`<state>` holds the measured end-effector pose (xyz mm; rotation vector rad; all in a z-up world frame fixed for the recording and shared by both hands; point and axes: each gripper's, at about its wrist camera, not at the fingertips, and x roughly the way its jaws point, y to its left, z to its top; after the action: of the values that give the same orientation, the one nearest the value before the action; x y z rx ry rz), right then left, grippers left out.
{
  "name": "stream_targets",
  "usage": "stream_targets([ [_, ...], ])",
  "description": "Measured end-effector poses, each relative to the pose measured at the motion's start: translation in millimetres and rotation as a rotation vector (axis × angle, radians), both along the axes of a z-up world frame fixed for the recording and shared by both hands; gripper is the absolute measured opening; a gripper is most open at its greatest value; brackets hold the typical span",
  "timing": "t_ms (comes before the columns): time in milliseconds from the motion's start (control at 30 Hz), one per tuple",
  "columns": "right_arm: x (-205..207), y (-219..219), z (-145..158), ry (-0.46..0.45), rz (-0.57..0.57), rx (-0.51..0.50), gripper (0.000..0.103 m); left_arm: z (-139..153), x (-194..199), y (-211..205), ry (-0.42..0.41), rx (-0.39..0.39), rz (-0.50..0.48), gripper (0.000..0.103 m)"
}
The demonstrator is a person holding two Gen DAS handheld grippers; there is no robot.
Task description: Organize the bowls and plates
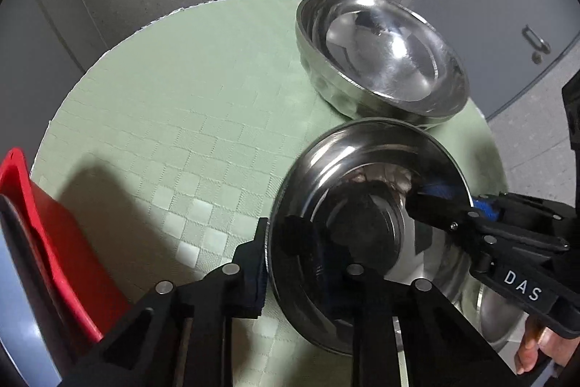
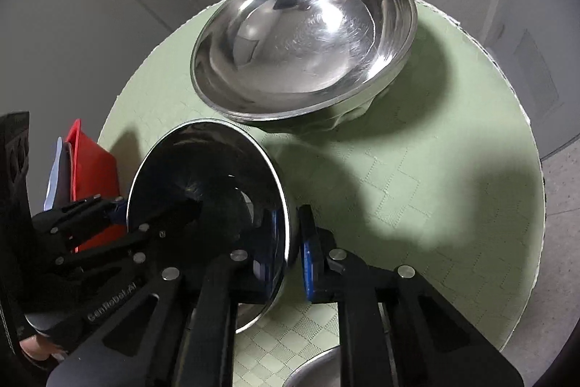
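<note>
**Steel dish gripped from both sides**

Steel, shallow and shiny, the smaller dish (image 1: 366,205) sits on the green checked mat (image 1: 174,118), just in front of the large steel bowl (image 2: 304,49). Left gripper (image 1: 279,263) pinches its left rim; right gripper (image 2: 293,260) pinches the opposite rim. A red tray (image 1: 43,227) stands at the mat's left edge.

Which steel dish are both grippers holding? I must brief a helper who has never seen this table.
On the round table with the green checked cloth, find the big deep steel bowl at the far side. The one you want is the smaller steel plate just nearer than it. Unlike the bowl, it is shallow and clamped at opposite rims by the left gripper and right gripper.
</note>
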<state>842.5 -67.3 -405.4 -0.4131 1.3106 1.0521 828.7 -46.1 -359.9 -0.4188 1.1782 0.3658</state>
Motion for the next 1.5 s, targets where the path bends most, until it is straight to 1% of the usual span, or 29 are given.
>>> stream_targets([
  [100,-5.9,-8.8,9.7,-0.002,0.007,0.018,0.012,16.1,-15.0,-3.3,-0.044,0.010,-0.005,0.018],
  [233,-9.2,-20.0,42.3,-0.037,0.027,0.071,0.012,48.4,-8.0,0.7,-0.134,0.020,-0.002,0.018],
  [333,0.6,-16.3,68.9,-0.085,0.019,0.121,0.012,73.7,15.7,7.2,-0.194,0.063,-0.009,0.018],
  [433,22.9,-2.1,85.4,-0.116,-0.010,0.158,0.012,90.6,40.8,19.6,-0.236,0.094,-0.005,0.018],
  [467,26.7,3.2,86.6,-0.122,-0.016,0.161,0.012,90.5,51.7,24.4,-0.239,0.097,-0.003,0.019],
  [567,51.1,22.4,85.0,-0.135,-0.045,0.155,0.012,79.3,81.6,41.7,-0.235,0.062,0.006,0.019],
  [667,70.3,37.4,69.1,-0.115,-0.073,0.125,0.012,54.7,112.3,54.2,-0.198,0.051,0.005,0.020],
  [733,79.6,41.7,58.8,-0.109,-0.086,0.097,0.012,35.7,135.9,55.6,-0.168,0.080,-0.004,0.020],
  [800,84.2,46.3,50.2,-0.102,-0.101,0.074,0.012,24.0,147.7,52.7,-0.150,0.091,-0.014,0.020],
  [833,84.8,47.4,47.1,-0.108,-0.105,0.065,0.012,14.6,155.4,52.5,-0.140,0.081,-0.016,0.020],
  [867,86.3,49.3,44.6,-0.112,-0.110,0.059,0.012,11.5,162.0,48.1,-0.131,0.073,-0.016,0.020],
  [967,90.9,47.5,40.5,-0.108,-0.116,0.050,0.012,-1.3,173.5,51.9,-0.108,0.056,-0.015,0.019],
  [1000,91.0,48.5,39.8,-0.119,-0.118,0.045,0.012,-2.9,173.9,53.4,-0.108,0.052,-0.013,0.020],
  [1067,89.5,50.1,42.3,-0.133,-0.117,0.043,0.013,-3.3,179.0,51.1,-0.113,0.051,-0.019,0.026],
  [1100,88.6,51.5,42.7,-0.136,-0.118,0.041,0.015,-2.0,180.8,50.8,-0.114,0.051,-0.024,0.032],
  [1167,86.4,52.9,43.1,-0.147,-0.120,0.039,0.016,-0.2,181.7,50.6,-0.121,0.040,-0.023,0.037],
  [1200,87.8,54.3,40.3,-0.146,-0.124,0.039,0.016,-0.6,182.7,51.8,-0.129,0.031,-0.025,0.043],
  [1400,93.6,47.3,42.5,-0.098,-0.159,0.093,0.022,2.8,173.9,58.1,-0.147,-0.012,-0.007,0.049],
  [1467,92.7,41.6,46.3,-0.086,-0.163,0.120,0.029,9.0,161.3,60.6,-0.173,0.004,0.011,0.054],
  [1500,92.4,38.5,48.5,-0.085,-0.168,0.132,0.030,11.3,159.3,60.0,-0.184,0.009,0.016,0.060],
])
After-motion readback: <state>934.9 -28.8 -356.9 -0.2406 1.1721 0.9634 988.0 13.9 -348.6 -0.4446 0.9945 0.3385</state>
